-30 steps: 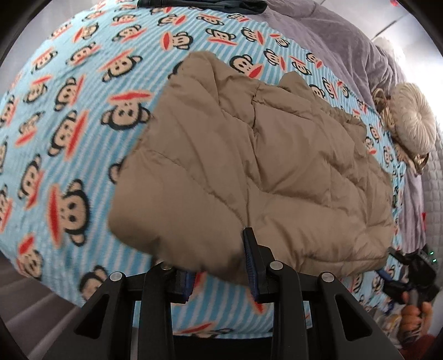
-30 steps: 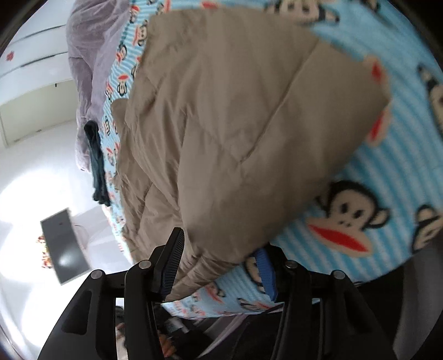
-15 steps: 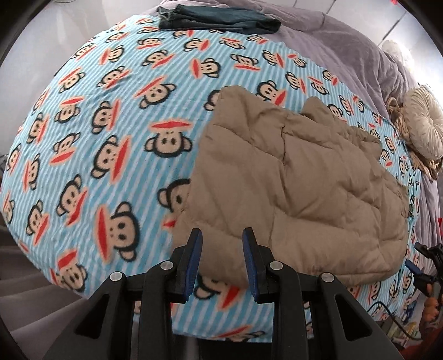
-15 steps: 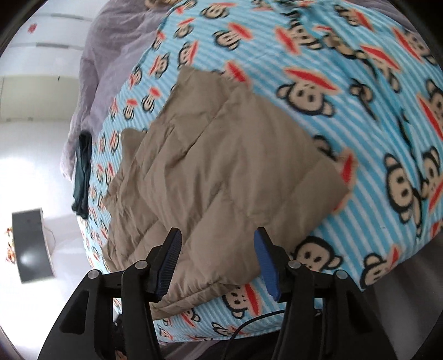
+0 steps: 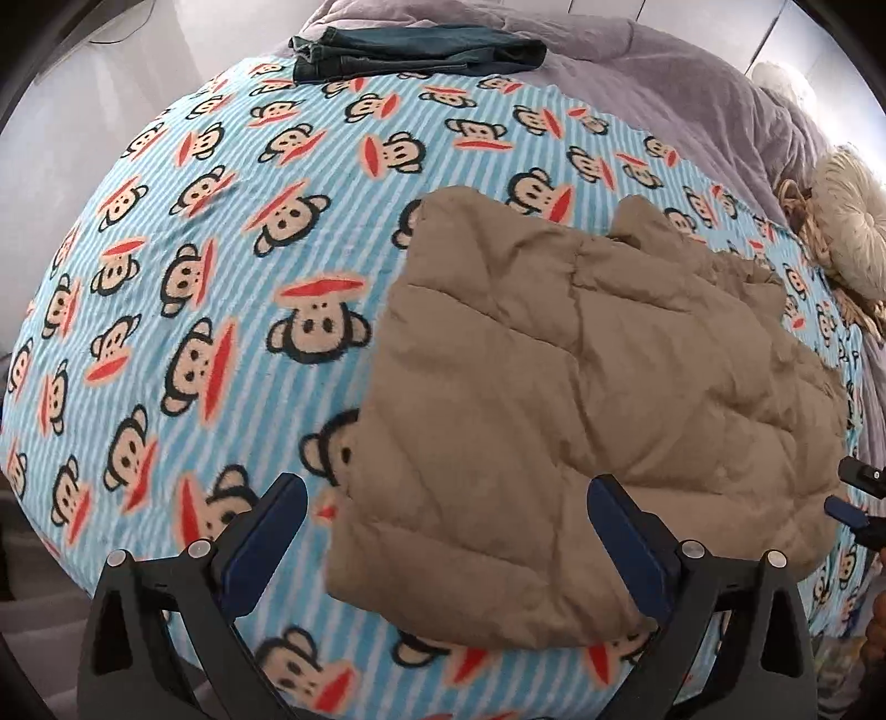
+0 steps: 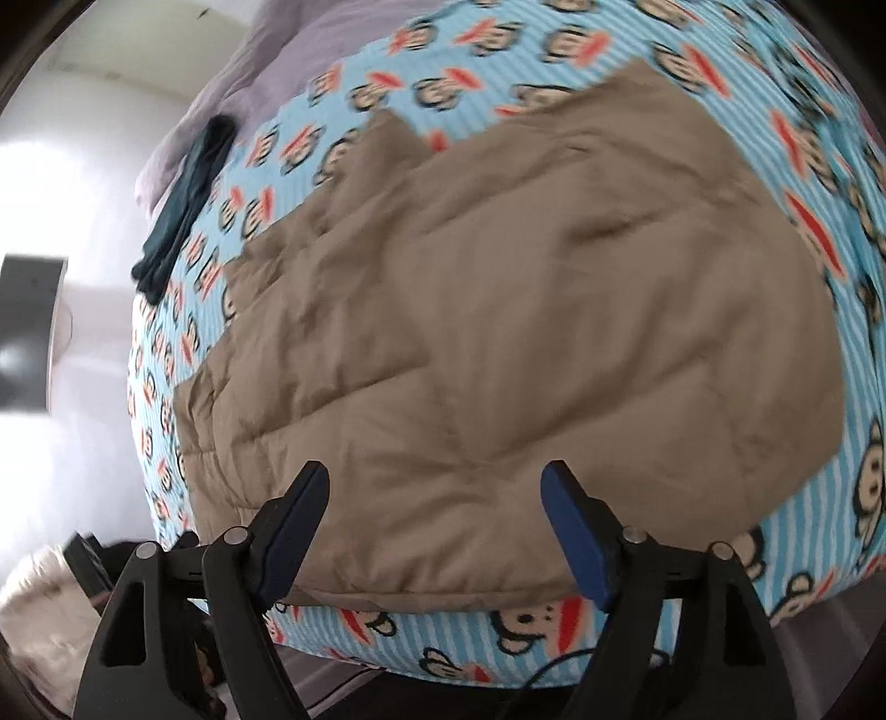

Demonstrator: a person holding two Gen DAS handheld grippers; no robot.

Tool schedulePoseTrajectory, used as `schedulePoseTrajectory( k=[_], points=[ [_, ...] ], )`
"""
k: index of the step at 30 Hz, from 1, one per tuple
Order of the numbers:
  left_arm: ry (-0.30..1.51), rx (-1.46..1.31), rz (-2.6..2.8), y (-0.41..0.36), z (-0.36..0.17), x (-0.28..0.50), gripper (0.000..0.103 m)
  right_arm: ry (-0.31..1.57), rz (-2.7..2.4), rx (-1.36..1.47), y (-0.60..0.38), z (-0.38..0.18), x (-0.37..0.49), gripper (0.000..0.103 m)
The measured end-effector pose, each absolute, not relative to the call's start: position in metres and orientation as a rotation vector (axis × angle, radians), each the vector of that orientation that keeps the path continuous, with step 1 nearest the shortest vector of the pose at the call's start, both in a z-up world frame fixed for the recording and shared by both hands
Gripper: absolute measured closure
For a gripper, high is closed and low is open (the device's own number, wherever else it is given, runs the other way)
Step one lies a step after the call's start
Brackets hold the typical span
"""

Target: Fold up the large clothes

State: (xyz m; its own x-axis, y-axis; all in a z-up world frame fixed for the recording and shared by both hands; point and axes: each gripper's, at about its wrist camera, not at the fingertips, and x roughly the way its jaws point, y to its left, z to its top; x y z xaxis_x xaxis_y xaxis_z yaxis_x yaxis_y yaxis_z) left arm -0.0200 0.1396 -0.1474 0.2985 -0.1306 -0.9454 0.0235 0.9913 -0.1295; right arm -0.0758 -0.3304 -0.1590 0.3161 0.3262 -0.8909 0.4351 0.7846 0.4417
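With both jaws just sprung wide and empty, the left hand-held gripper (image 5: 443, 526) and right hand-held gripper (image 6: 437, 515) hover over the folded tan quilted garment (image 5: 581, 387) lying centre-right on the bed (image 5: 221, 249); next, square its edges gently.

Your left gripper (image 5: 446, 512) has just sprung its jaws wide, nothing pinched, above the near corner of the tan quilted jacket (image 5: 598, 399) lying folded on the monkey-print blanket (image 5: 221, 266). Dark jeans (image 5: 415, 52) at twelve o'clock; a cream cushion (image 5: 847, 232) at two.
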Motion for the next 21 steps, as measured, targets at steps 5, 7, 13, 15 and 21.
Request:
schedulePoseTrajectory(
  k=[5, 7, 13, 15, 21],
  points=[
    [1.288, -0.145, -0.104, 0.165, -0.157, -0.001, 0.002, 1.293, -0.057, 0.633, -0.302, -0.161, -0.064, 0.016],
    [1.311, -0.195, -0.119, 0.176, -0.164, 0.008, 0.002, 1.269, -0.062, 0.592, -0.293, -0.16, -0.064, 0.015],
    [1.332, -0.186, -0.203, 0.179, -0.179, 0.028, 0.002, 1.289, -0.034, 0.51, -0.265, -0.168, -0.056, 0.015],
    [1.334, -0.179, -0.232, 0.178, -0.183, 0.034, 0.002, 1.296, -0.033, 0.484, -0.259, -0.17, -0.053, 0.015],
    [1.332, -0.16, -0.241, 0.175, -0.191, 0.046, 0.002, 1.31, -0.035, 0.424, -0.242, -0.173, -0.045, 0.015]
  ],
)
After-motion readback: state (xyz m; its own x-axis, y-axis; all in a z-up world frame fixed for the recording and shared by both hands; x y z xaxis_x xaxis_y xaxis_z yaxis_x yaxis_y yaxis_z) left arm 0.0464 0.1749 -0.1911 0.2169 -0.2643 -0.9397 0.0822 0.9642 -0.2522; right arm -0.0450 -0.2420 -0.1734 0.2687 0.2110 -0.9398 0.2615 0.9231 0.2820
